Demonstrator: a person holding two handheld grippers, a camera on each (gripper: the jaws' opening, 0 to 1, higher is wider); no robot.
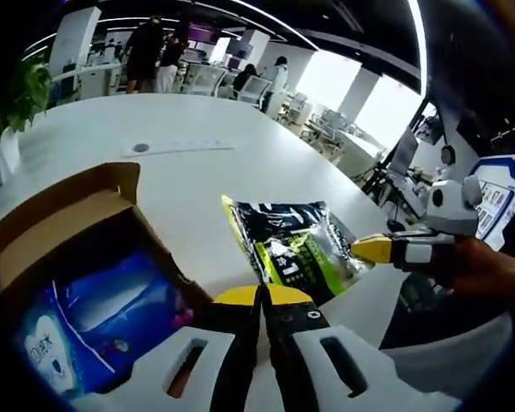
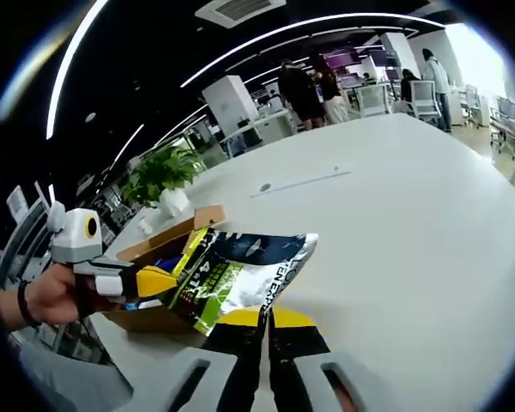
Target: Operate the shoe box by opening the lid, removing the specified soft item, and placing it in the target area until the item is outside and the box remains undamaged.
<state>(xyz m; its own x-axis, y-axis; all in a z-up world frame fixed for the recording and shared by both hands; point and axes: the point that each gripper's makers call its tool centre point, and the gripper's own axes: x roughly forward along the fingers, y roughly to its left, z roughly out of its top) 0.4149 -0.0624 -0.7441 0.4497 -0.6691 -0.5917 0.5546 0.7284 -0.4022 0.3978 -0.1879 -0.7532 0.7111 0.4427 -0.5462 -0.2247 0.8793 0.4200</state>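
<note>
My right gripper (image 1: 373, 250) pinches the pouch's (image 1: 293, 242) corner, holding it above the white surface (image 1: 240, 180), just outside the open box (image 1: 64, 227). Its length runs away from my left gripper (image 1: 263, 296), whose jaws sit closed, empty.

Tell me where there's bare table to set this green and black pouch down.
The white table lies bare beyond the pouch, out to the pale strip and far chairs. It is crowded by the open cardboard box, with its blue pack, and the plant.
</note>
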